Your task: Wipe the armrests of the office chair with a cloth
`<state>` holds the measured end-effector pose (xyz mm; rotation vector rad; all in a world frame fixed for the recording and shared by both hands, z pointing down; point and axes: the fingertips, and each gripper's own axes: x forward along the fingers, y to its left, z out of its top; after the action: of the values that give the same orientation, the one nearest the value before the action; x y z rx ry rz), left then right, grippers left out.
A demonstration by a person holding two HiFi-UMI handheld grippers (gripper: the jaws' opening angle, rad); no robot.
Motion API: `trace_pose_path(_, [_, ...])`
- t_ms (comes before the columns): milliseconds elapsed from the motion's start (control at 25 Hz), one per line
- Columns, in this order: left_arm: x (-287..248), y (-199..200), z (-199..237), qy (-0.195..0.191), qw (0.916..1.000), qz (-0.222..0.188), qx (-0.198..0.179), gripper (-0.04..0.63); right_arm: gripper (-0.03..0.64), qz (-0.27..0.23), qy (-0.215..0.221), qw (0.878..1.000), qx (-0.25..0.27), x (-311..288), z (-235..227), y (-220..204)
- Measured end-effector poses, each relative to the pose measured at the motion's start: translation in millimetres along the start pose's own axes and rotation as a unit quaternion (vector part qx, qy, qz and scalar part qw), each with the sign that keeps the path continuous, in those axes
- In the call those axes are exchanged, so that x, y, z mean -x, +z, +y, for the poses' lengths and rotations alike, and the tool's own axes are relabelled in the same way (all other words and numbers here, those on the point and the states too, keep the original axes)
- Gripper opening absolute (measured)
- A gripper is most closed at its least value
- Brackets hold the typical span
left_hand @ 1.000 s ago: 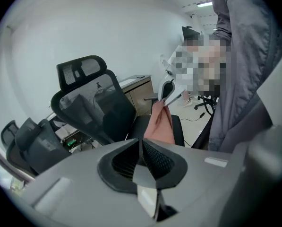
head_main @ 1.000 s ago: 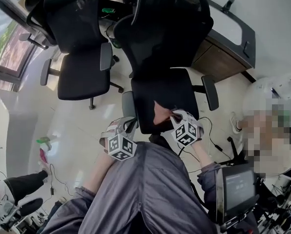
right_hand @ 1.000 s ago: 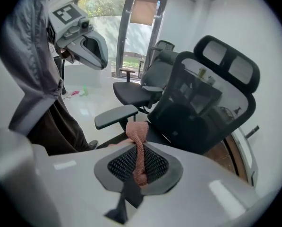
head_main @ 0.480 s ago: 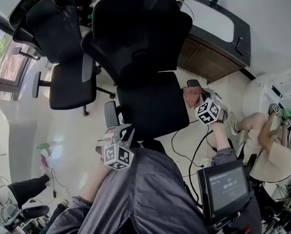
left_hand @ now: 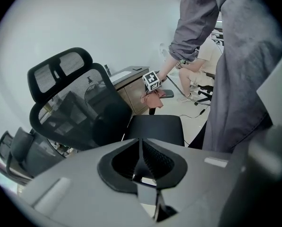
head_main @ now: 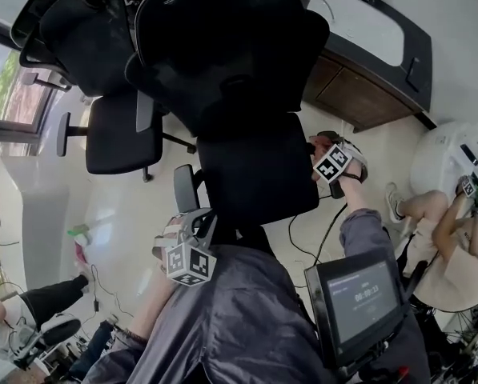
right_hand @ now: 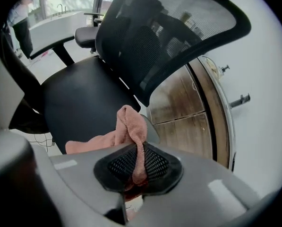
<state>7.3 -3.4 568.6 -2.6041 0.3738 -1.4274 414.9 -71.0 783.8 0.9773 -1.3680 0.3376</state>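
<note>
The black mesh office chair (head_main: 255,166) stands in front of me. My right gripper (head_main: 322,150) is at the chair's right armrest (head_main: 328,137), shut on a pink cloth (head_main: 317,147). In the right gripper view the cloth (right_hand: 129,126) is pinched between the jaws and bunches over the grey armrest pad (right_hand: 152,129). In the left gripper view the cloth (left_hand: 152,99) hangs under that gripper's marker cube (left_hand: 151,81), by the armrest (left_hand: 168,93). My left gripper (head_main: 194,224) hovers just below the left armrest (head_main: 186,189); its jaws are shut with nothing between them (left_hand: 141,161).
A second black office chair (head_main: 114,130) stands to the left. A wooden desk (head_main: 359,94) runs behind the chair's right side. Cables (head_main: 315,234) lie on the floor. A seated person (head_main: 447,238) is at the right, and a screen (head_main: 359,298) is at my right hip.
My right gripper carried the pink cloth from the front of the seat out to the right armrest. The left gripper slid a little left, towards the left armrest.
</note>
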Motion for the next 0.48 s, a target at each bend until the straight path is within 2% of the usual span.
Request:
trace_pose_path(320, [-13.2,12.0,6.9,-0.005,1.0000,-0.004,-0.003,0.041,0.069,-0.062,0.033,0.997,-0.029,9.2,-3.3,1.9])
trace_pose_path(480, [-17.1,14.3,10.1,-0.007,1.0000,-0.005,-0.004,0.041,0.044,-0.068,0.057,0.996,-0.025,11.8,1.9,6.9])
